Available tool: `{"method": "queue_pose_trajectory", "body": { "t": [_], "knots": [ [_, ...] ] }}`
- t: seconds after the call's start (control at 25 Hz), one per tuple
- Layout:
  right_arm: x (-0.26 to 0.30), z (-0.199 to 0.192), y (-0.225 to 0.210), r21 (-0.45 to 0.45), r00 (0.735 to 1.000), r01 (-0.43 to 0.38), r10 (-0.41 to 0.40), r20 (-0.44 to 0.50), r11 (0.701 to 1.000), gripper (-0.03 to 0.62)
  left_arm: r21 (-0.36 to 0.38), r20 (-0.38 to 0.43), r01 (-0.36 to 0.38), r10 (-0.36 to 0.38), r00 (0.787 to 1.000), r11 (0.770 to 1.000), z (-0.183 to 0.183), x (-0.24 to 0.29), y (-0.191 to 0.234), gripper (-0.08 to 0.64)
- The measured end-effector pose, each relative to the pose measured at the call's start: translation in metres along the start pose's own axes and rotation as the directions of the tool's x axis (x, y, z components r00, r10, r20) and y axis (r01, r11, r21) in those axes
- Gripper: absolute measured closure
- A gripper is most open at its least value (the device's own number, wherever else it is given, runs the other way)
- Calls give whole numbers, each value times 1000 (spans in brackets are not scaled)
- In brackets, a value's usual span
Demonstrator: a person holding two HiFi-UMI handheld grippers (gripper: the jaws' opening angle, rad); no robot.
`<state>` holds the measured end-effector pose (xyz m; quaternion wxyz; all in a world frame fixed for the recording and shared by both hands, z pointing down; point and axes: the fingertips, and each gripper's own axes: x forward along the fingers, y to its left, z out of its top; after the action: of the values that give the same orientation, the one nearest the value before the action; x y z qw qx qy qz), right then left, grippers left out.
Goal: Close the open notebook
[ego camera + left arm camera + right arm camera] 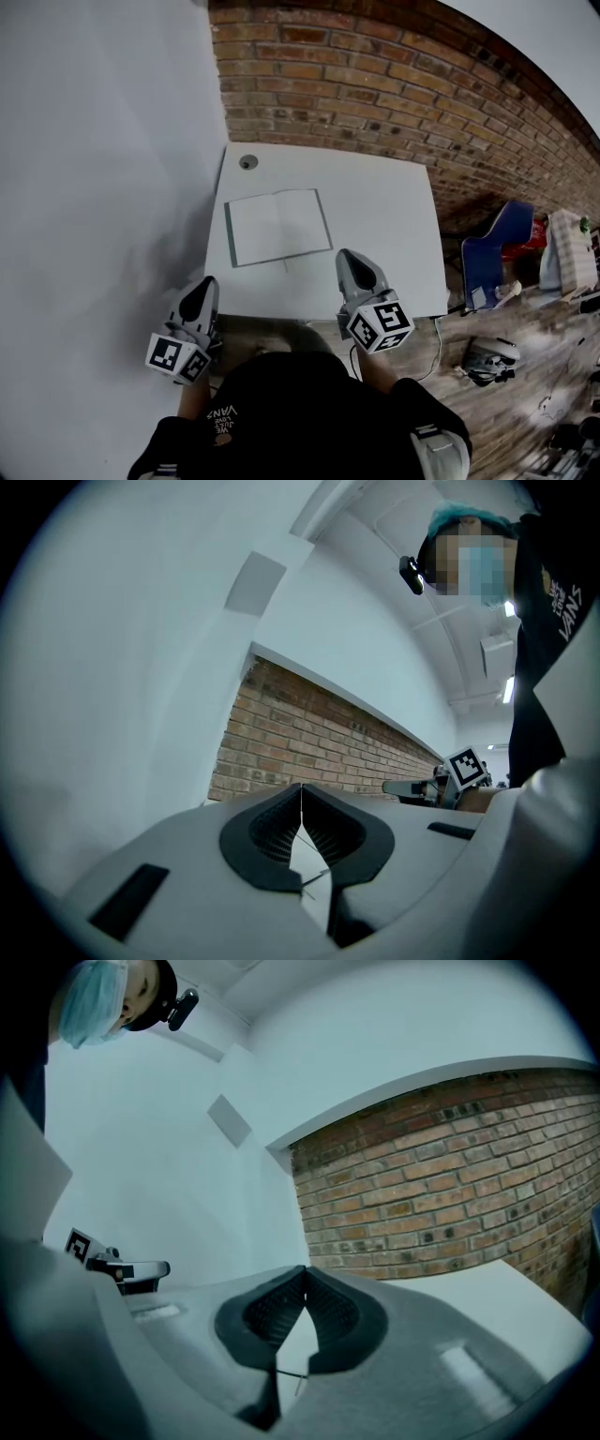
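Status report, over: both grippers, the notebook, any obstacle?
Left gripper shut, empty, off the white table's near left corner. Right gripper shut, empty, by the notebook's near right corner. Notebook open, flat. Nothing between.

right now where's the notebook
In the head view the open notebook lies flat on the left half of the white table, nearer than the round hole, its near right corner beside the right gripper.

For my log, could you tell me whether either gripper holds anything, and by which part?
Nothing is held: left gripper and right gripper are shut, empty; the notebook lies open.
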<state>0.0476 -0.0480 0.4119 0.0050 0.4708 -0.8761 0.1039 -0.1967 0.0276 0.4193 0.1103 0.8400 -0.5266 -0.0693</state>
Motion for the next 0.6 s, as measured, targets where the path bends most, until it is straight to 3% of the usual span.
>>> {"method": "queue_pose_trajectory", "body": {
  "t": [0.6],
  "knots": [
    [103,3,-36,-37,989,-124,120,-81,992,594,-20,-5,-115,115,993,993,-13,63,45,551]
  ]
}}
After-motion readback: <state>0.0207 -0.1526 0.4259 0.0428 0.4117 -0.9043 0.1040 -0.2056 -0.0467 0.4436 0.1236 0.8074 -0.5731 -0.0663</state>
